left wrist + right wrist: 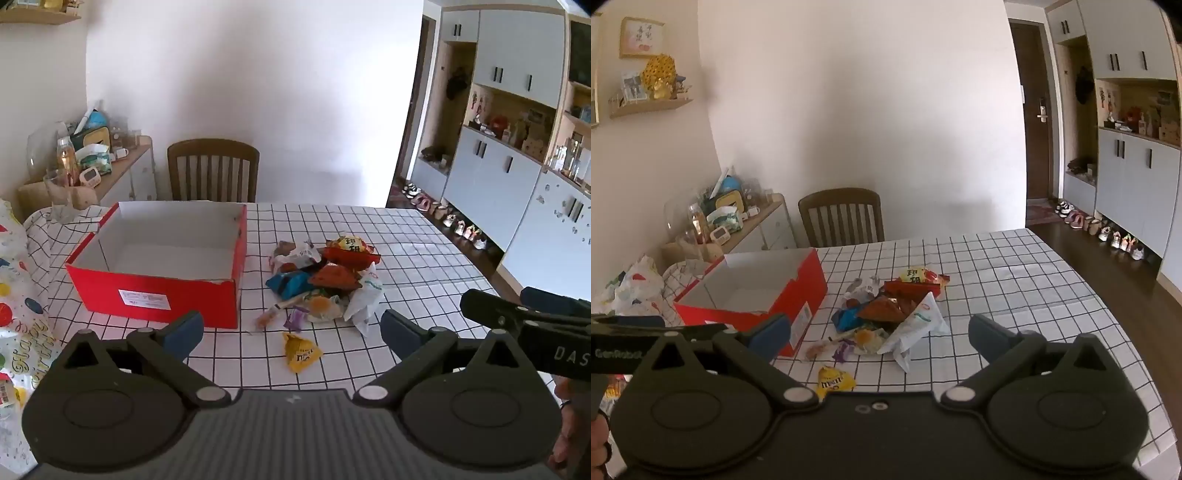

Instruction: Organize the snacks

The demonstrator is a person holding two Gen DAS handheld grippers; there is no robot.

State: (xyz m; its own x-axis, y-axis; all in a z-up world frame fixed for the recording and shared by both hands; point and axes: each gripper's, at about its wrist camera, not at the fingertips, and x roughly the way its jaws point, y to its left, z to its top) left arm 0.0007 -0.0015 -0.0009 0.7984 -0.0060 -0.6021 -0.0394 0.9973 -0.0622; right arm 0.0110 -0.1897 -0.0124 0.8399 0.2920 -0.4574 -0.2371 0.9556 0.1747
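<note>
A pile of snack packets lies on the checked tablecloth, to the right of an empty red box with a white inside. One yellow packet lies alone, nearer to me than the pile. My left gripper hovers open above the near table, the yellow packet showing between its blue pads, not touched. My right gripper also hangs open, short of the pile, with nothing held. The right gripper's black arm shows at the right edge of the left wrist view.
A wooden chair stands at the table's far side. A cluttered sideboard sits at the back left. A patterned bag lies left of the box. Cabinets and shoes line the right wall.
</note>
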